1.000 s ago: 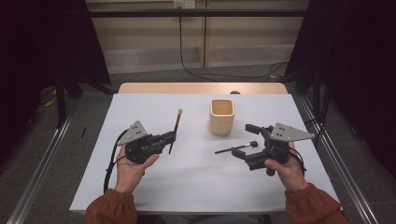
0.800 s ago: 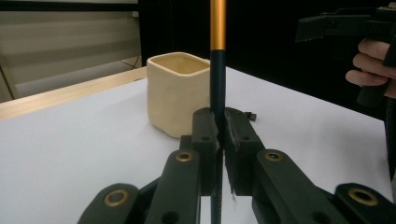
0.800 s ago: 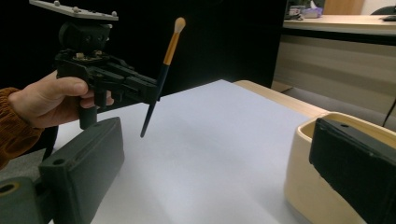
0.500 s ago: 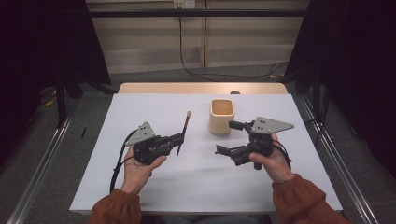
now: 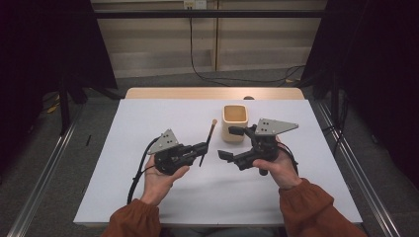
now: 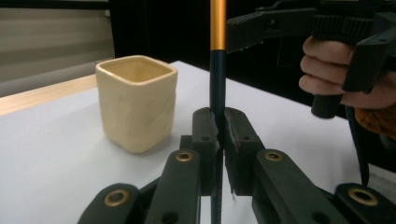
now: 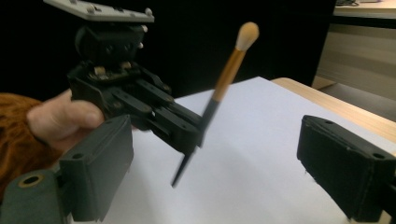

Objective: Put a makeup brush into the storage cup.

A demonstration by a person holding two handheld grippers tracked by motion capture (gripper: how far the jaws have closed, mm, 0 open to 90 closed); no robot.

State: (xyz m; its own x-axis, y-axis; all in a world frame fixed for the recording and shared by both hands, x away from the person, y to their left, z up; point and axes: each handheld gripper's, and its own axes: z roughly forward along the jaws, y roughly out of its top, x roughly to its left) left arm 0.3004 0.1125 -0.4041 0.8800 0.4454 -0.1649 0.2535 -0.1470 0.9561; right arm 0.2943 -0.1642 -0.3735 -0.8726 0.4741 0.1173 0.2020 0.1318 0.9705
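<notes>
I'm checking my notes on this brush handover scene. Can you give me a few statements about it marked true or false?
1. The left gripper is shut on the brush. True.
2. The right gripper holds the brush. False: its jaws stand open with nothing between them.
3. The brush stands inside the cup. False: it is outside, clamped in the left gripper.
4. The cup stands upright on the table. True.
</notes>
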